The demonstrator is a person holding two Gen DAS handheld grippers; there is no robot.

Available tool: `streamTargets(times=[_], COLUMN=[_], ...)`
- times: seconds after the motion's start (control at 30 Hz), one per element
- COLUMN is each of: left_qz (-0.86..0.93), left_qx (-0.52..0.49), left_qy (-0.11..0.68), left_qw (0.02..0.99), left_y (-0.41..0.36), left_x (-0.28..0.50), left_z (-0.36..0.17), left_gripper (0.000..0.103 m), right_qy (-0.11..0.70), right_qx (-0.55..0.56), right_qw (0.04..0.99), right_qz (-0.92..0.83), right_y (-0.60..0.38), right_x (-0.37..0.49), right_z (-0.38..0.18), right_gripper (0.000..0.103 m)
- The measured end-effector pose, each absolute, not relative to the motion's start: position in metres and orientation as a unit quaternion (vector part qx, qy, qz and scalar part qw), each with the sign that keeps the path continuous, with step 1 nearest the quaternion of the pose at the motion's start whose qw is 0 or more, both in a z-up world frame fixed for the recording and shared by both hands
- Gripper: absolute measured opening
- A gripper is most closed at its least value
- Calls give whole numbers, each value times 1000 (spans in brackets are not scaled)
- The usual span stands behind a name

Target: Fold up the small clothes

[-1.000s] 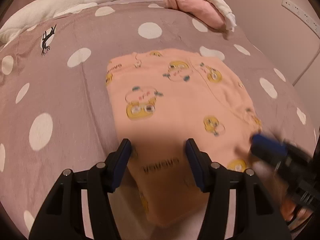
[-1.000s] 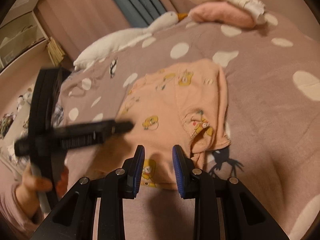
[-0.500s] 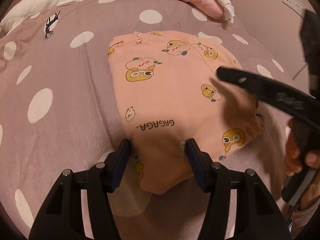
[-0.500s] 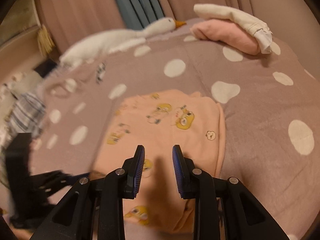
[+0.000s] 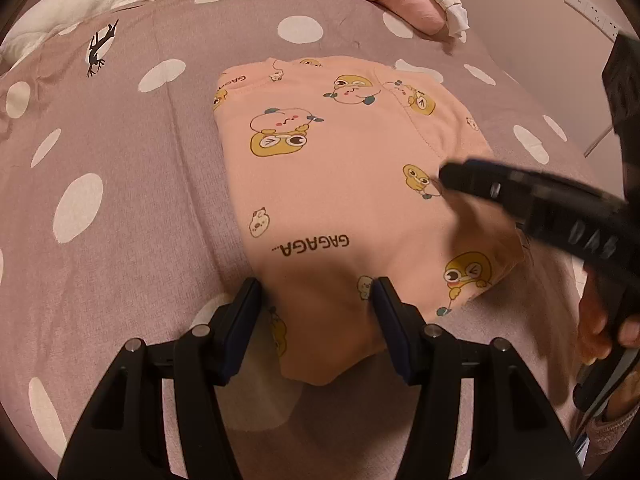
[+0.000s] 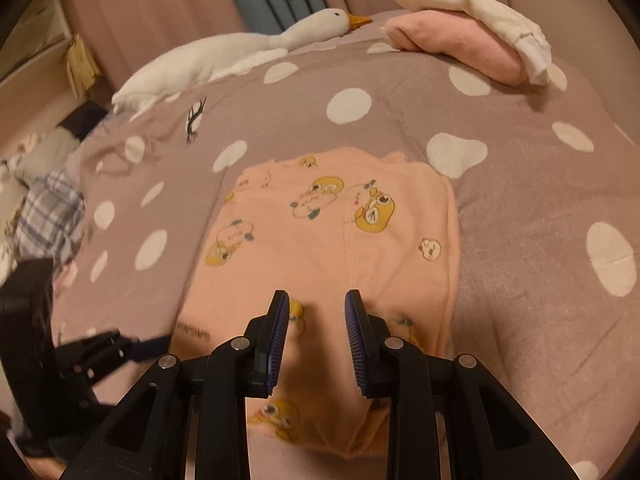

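Polka-dot bedding carried the peach garment (image 5: pixel 344 184), folded flat mid-bed. At its six o'clock edge the left claw (image 5: pixel 318 300) stood spread, empty; the right claw (image 6: pixel 316 312) hovered, narrowly parted, apparently pinching nothing. Soft, light, limp cloth: best pinched at a hem corner.

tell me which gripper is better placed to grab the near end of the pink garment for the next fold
Left, probably. The left gripper straddles the narrow near end of the pink garment with jaws open wide. The right gripper sits further up over the middle, jaws narrower and empty.
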State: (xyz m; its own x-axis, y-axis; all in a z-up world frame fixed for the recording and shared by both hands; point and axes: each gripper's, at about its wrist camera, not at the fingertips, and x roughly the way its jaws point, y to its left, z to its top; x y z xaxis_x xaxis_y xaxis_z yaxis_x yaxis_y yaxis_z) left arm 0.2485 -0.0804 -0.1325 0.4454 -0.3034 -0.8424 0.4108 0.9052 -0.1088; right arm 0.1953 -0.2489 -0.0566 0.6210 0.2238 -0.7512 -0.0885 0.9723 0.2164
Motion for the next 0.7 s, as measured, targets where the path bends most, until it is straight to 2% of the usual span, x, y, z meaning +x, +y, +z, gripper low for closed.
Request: streamTargets(times=[0.7], left_qz=[-207], left_qx=[67], left_qy=[485], left_qw=[847], left_y=[-80], left_x=[243], left_z=[-133], left_gripper=[59], right_qy=[442], right_qx=[37], right_qw=[892], right_qz=[86], right_y=[-251], right_x=[163], right_z=[-67], right_gripper=[28])
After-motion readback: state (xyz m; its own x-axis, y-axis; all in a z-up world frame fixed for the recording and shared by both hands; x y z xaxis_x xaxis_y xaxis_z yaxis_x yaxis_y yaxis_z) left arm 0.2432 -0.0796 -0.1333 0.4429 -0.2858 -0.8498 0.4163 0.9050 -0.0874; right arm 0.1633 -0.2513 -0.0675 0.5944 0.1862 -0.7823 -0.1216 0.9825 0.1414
